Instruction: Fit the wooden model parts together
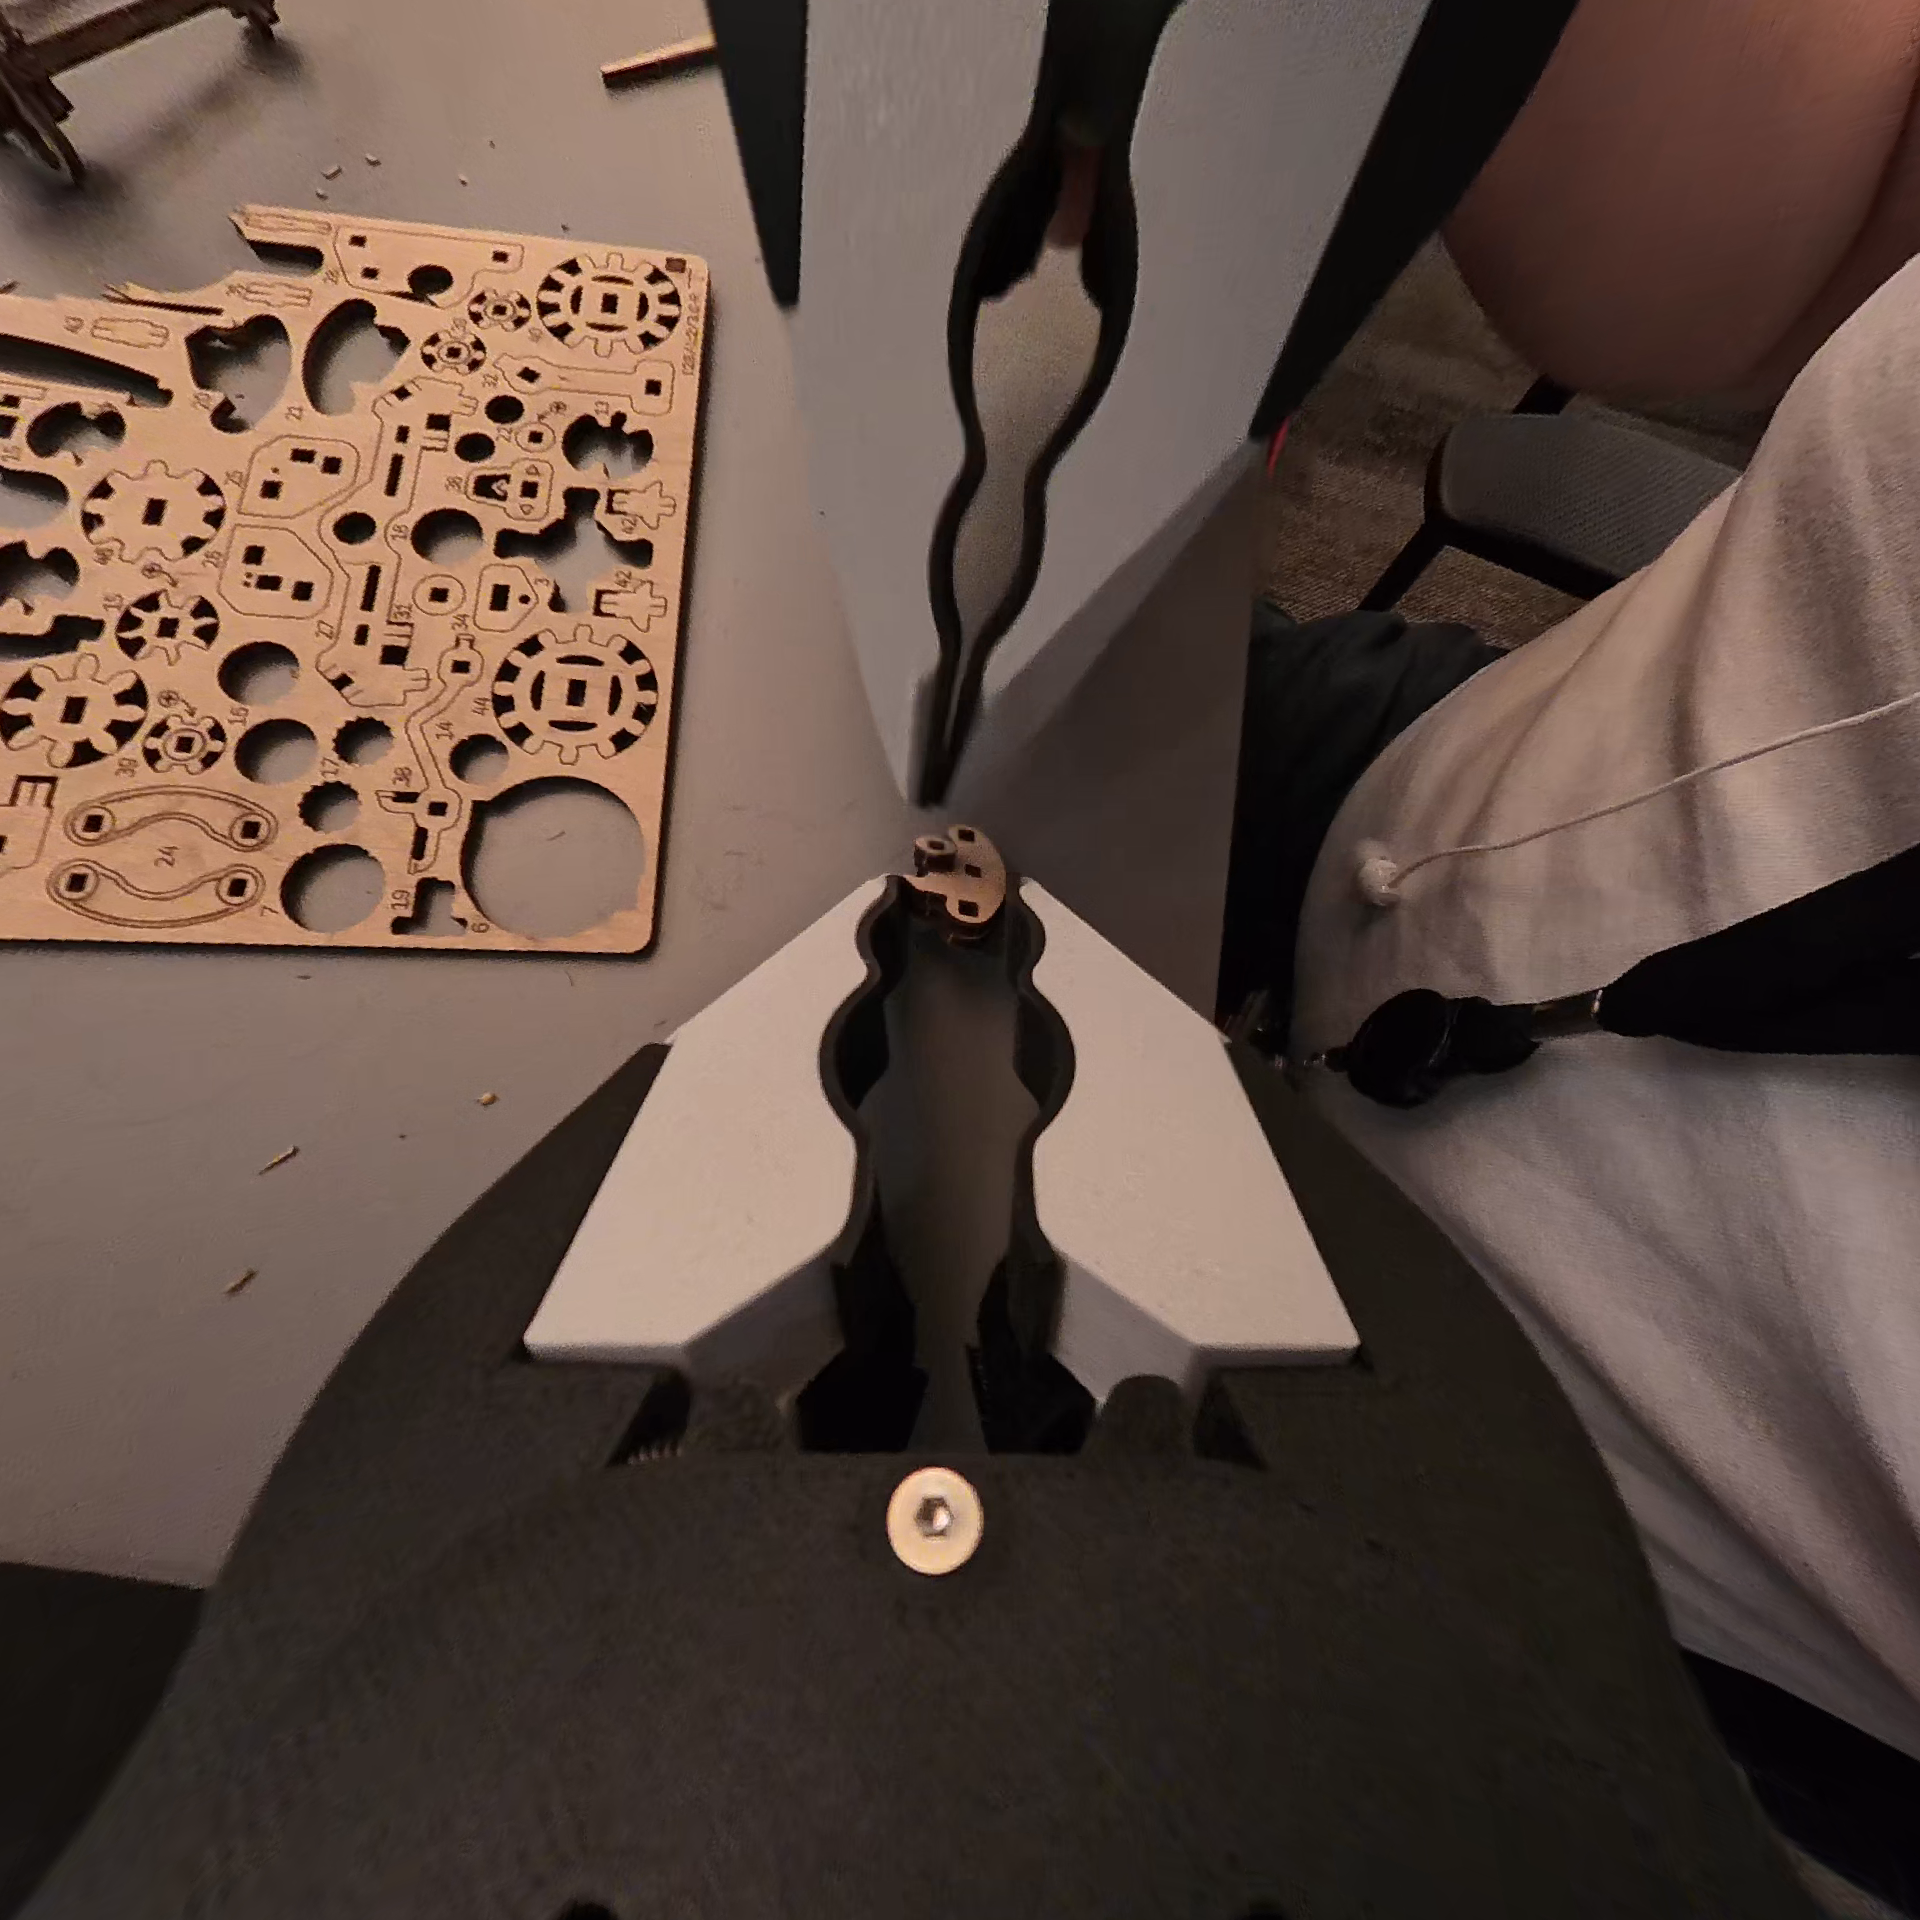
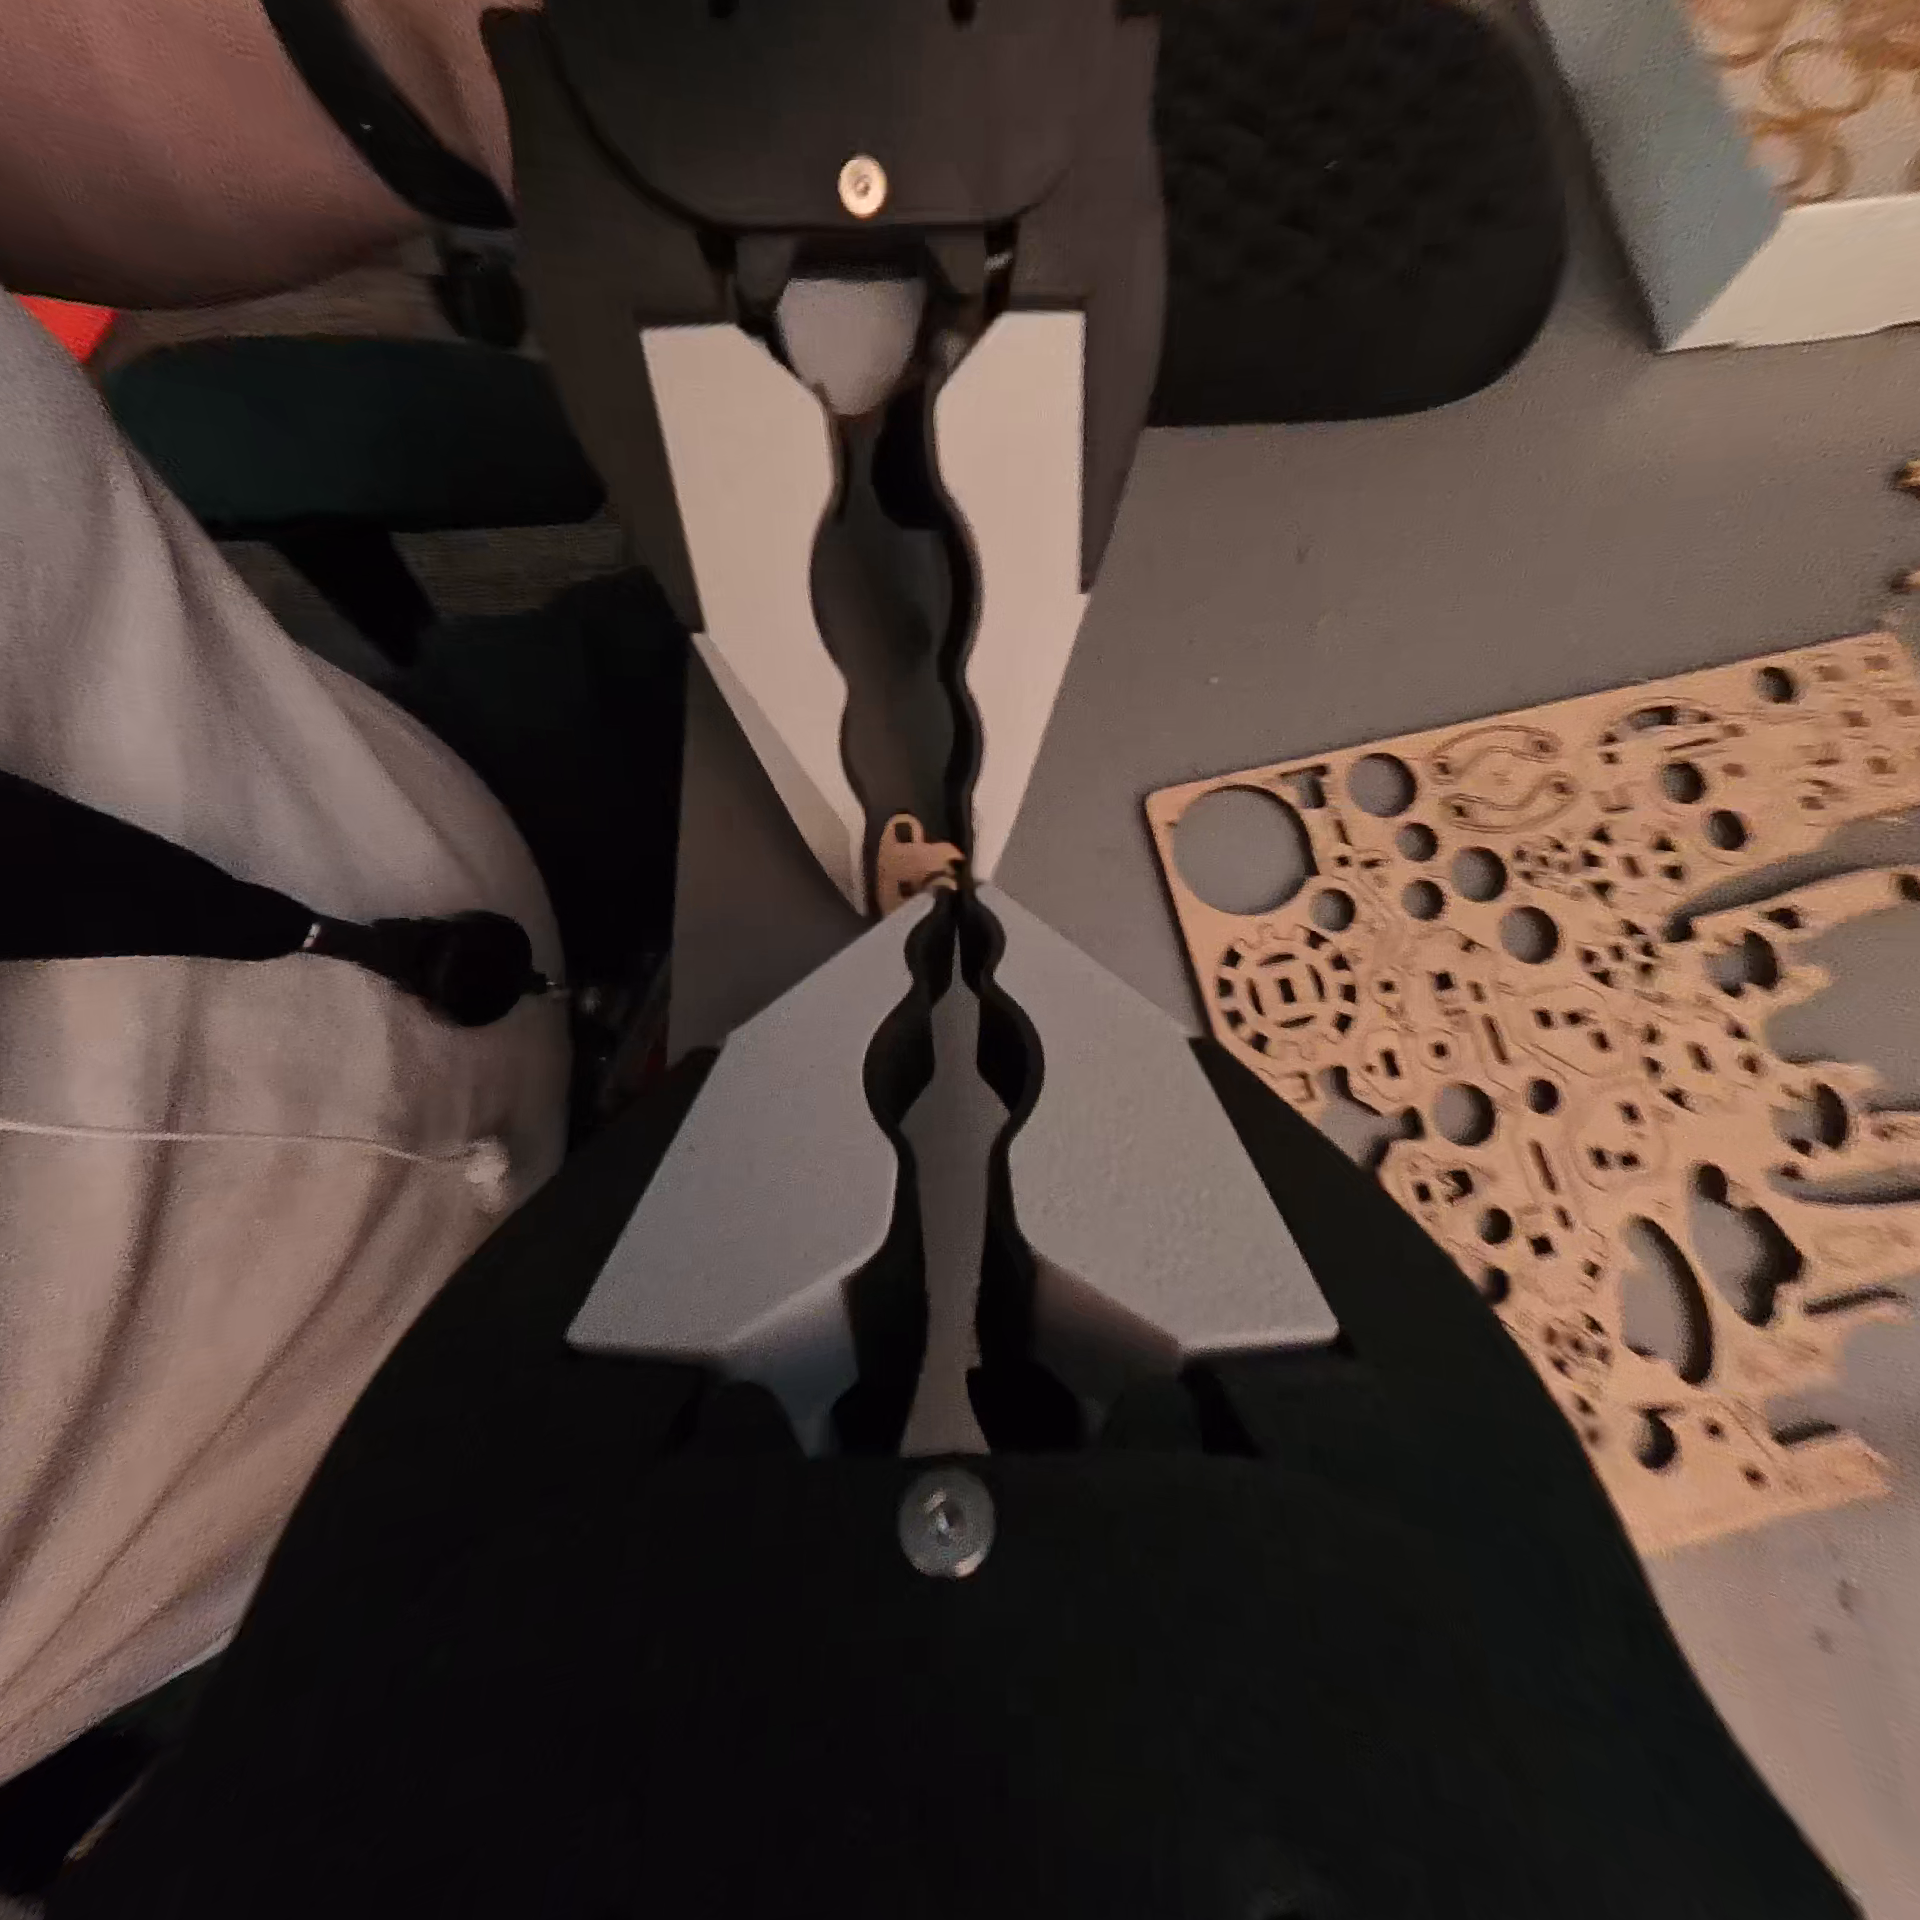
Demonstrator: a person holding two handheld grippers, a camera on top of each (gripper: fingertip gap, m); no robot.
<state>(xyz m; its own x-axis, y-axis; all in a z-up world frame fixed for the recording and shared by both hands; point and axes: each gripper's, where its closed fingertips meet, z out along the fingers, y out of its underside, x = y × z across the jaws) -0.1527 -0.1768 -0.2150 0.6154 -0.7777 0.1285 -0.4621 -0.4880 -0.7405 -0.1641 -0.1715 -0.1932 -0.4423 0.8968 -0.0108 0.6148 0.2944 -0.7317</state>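
Note:
My left gripper is shut on a small wooden model part, a flat curved piece with holes that sticks out past the fingertips. My right gripper faces it tip to tip with its jaws closed together; I see nothing between them. In the left wrist view the right gripper comes down from the top and ends just short of the part. In the right wrist view the part sits in the left gripper and the right tips meet its edge. Both hang over the grey table's near edge.
A laser-cut wooden sheet with many parts punched out lies flat on the grey table; it also shows in the right wrist view. A partly built dark wooden model and a loose stick lie farther back. A person's white clothing is close by. The tips of both grippers are at nearly the same place.

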